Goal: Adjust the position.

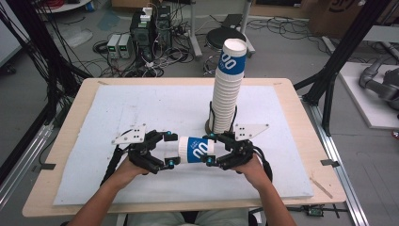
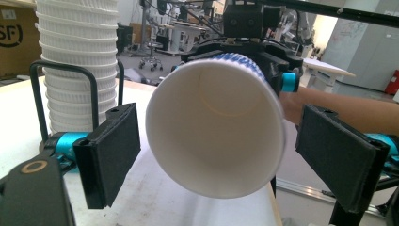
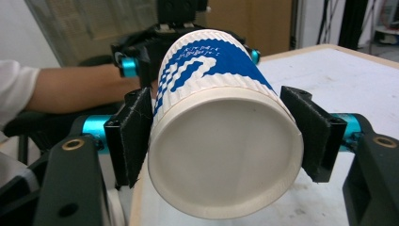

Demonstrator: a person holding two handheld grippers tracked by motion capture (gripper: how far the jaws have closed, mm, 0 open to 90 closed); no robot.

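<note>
Cup (image 1: 197, 149) in white with a blue band lies on its side in the air just above the bench (image 1: 70, 141), held level between your two hands near the front edge. Your right tongs (image 1: 215, 149) grip it at the base end: in the right gripper view both black pads (image 3: 131, 136) press the ribbed wall just behind the flat bottom, which faces that camera. Your left tongs (image 1: 170, 150) stand spread wide at the open mouth; in the left gripper view the rim sits between the two pads (image 2: 110, 153) with a clear gap on either side, and you look straight down into the bare white inside. Just behind the cup, and just beyond your right hand (image 1: 251, 168), a tall stack of cups (image 1: 227, 89) of the same kind rises from a black wire holder (image 1: 210, 117) on the pale blue mat (image 1: 141, 108) that covers most of the bench. The topmost cup of that stack shows the same blue band. Your forearms come in from the near edge, one on each side of the cup. Beyond the bench, cables and grey boxes (image 1: 118, 45) lie on the floor (image 1: 291, 52).
</note>
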